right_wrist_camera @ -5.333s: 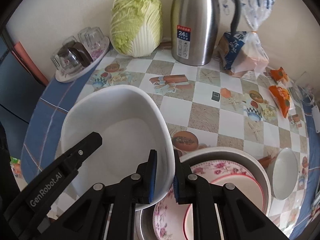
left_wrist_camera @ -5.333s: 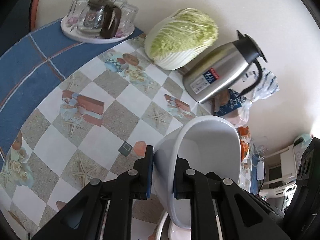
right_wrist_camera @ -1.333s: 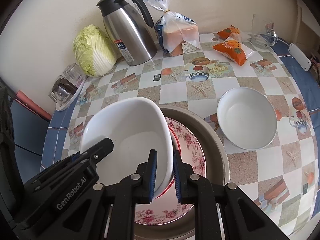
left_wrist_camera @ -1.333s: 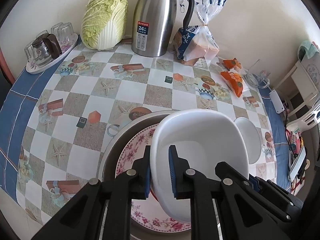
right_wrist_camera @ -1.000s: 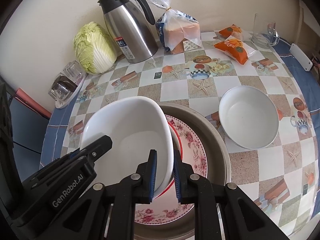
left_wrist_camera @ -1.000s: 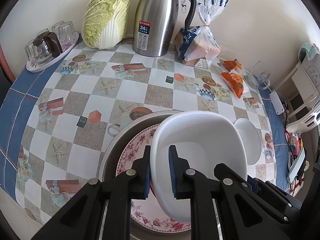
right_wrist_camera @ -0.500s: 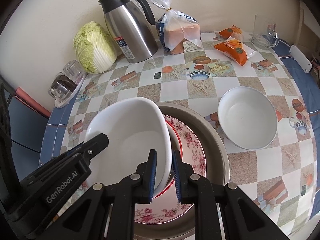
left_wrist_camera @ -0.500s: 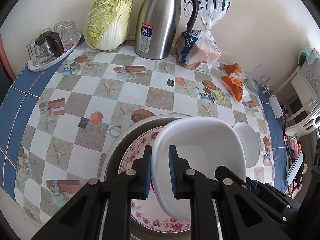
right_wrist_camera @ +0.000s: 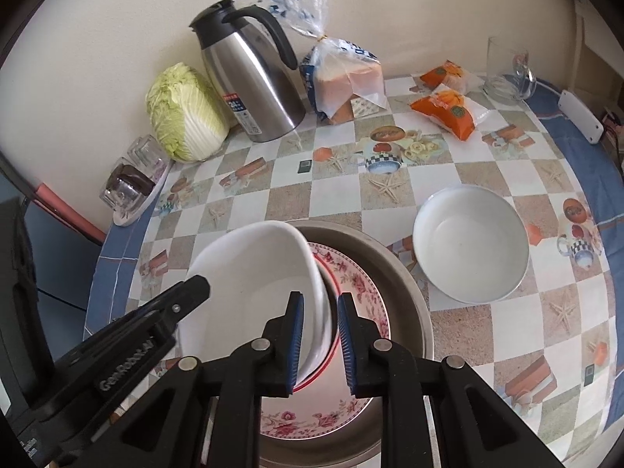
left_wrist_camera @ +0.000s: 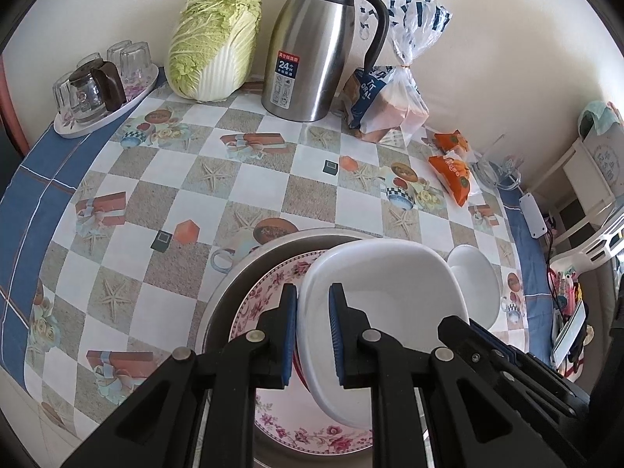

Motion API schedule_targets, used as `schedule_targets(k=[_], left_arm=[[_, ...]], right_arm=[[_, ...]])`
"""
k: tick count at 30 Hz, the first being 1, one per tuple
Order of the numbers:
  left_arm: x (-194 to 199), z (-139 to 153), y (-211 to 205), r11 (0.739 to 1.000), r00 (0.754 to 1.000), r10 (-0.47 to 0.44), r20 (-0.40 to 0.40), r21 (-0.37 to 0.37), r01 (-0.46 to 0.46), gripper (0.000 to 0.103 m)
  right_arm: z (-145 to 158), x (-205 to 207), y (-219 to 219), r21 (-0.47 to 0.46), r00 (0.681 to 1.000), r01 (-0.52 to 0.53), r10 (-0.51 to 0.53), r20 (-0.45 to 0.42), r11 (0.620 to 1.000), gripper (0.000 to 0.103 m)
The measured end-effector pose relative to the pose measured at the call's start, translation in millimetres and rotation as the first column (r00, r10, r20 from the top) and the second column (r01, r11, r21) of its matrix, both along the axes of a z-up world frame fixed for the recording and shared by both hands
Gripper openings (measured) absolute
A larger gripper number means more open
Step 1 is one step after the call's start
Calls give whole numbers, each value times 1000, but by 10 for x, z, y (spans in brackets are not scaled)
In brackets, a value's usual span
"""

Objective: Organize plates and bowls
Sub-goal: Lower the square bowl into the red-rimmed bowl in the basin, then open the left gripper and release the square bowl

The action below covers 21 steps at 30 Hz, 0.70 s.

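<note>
A large white bowl (left_wrist_camera: 390, 292) with rounded corners hangs tilted over a floral plate (left_wrist_camera: 269, 300), which lies in a round metal basin (left_wrist_camera: 241, 277). My left gripper (left_wrist_camera: 312, 331) is shut on the bowl's left rim. On the opposite rim of the same bowl (right_wrist_camera: 253, 273), my right gripper (right_wrist_camera: 318, 337) is shut too. The bowl's low side is close over the plate (right_wrist_camera: 351, 284); contact cannot be told. A second, round white bowl (right_wrist_camera: 472, 245) stands on the tablecloth just right of the basin (right_wrist_camera: 405, 292).
Along the wall stand a steel thermos jug (left_wrist_camera: 312, 50), a cabbage (left_wrist_camera: 214, 43), a bagged loaf (left_wrist_camera: 390, 97) and a tray of glasses (left_wrist_camera: 97, 82). Orange snack packets (left_wrist_camera: 452, 167) and a glass mug (right_wrist_camera: 507, 74) lie at the far right.
Five seconds ago both grippers held the bowl left of the basin; it now hangs over the plates. Over the last second nothing visibly moved.
</note>
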<state>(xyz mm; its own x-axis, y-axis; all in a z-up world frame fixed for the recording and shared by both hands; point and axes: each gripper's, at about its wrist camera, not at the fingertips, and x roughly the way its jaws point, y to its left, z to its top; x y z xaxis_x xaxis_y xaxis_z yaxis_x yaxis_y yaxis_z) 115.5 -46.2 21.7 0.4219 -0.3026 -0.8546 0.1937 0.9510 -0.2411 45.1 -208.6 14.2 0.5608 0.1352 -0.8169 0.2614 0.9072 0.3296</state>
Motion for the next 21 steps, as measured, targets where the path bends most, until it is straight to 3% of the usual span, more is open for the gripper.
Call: schedule_targets(k=[11, 21], left_arm=[[4, 10, 17, 1000, 1000, 8, 1, -4, -8, 17], [-25, 130, 54, 999, 999, 28, 35, -16, -28, 19]], right_arm=[[-36, 18, -51, 22, 1000, 5, -5, -10, 1000, 21], [158, -55, -95, 18, 999, 0, -1, 43, 1000, 21]])
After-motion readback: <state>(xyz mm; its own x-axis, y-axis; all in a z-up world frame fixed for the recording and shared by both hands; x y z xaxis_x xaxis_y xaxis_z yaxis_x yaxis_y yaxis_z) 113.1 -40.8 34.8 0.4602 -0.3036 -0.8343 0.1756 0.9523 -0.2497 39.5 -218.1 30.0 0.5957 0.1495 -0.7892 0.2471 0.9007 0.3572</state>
